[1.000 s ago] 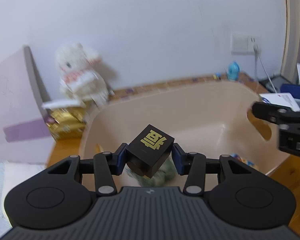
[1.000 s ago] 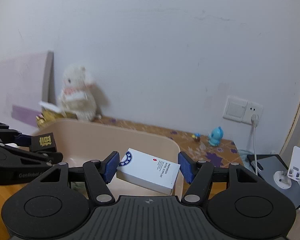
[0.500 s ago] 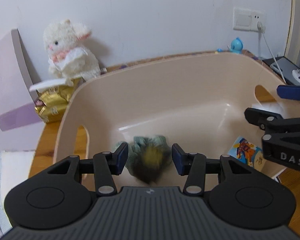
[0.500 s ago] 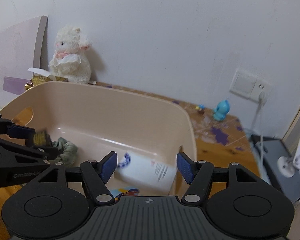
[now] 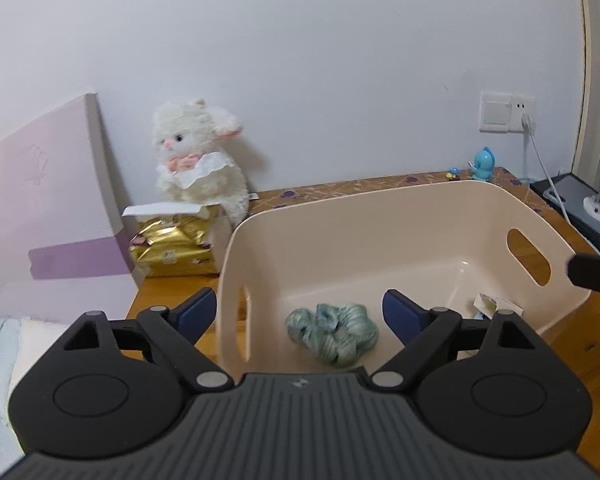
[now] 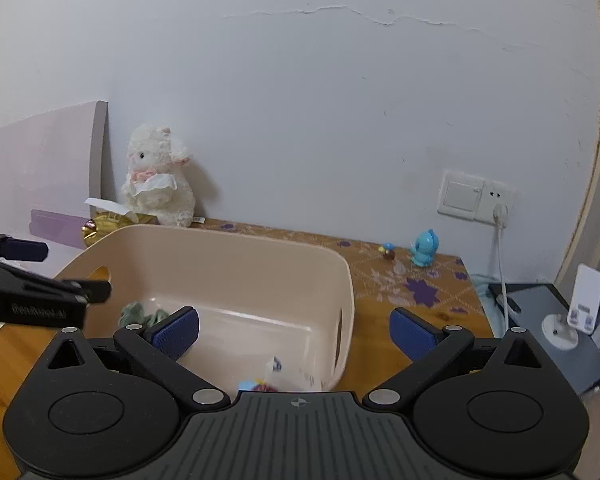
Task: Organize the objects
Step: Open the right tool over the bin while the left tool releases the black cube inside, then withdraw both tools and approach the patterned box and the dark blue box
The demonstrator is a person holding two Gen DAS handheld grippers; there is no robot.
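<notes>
Left tongs [image 5: 299, 312] and right tongs [image 6: 294, 334] both gape wide, gripping nothing.

Smooth beige plastic bin [image 5: 380, 220] on grained wood table [image 5: 596, 344]; inside, shiny teal cloth scrunchie [image 5: 332, 332]; behind, fluffy plush lamb [image 5: 198, 160].

We note each hand-held gripper, left [image 5: 300, 312] and right [image 6: 294, 330], has a matte black ribbed body, round side discs, silver screws, angled link arms and blue fingertip pads [image 6: 176, 330].
</notes>
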